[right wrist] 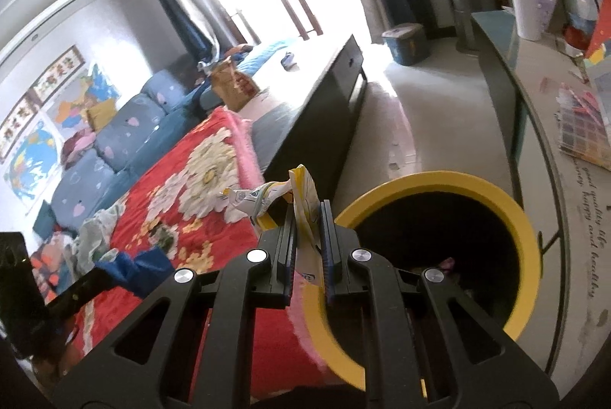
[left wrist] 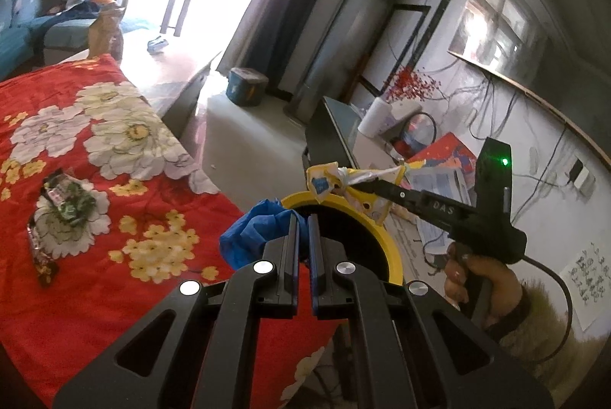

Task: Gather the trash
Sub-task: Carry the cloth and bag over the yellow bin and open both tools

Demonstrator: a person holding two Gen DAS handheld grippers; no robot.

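1. Left gripper (left wrist: 302,218): clamped on a crumpled blue wad (left wrist: 254,237), held at the near-left rim of the bin (left wrist: 389,248), wad mostly outside the opening, over the blanket (left wrist: 95,141).
2. Right gripper (right wrist: 308,214): clamped on a yellow-white wrapper (right wrist: 267,197); in the left view, wrapper (left wrist: 343,180) sits over the far rim, tail drooping across the yellow edge.
3. Bin (right wrist: 496,202): yellow rim, dark inside, some pinkish trash at the bottom, standing just beside the blanket edge.
4. Still to collect: dark wrappers (left wrist: 63,202) on the blanket, well apart from the bin.
5. Risk: releasing the blue wad here likely drops it on the blanket or rim, not inside, since most of it hangs outside the opening.
6. Risk: wrapper is light and crumpled; may snag on a pad or catch the rim and slide outside.
7. Risk: both grippers converging on one opening; fingers could knock each other or tip the bin.
8. Room: opening wide enough for one gripper comfortably, floor (right wrist: 412,96) beyond clear; cabinet (right wrist: 324,96) and side table (right wrist: 508,38) flank the bin but stand apart from it.
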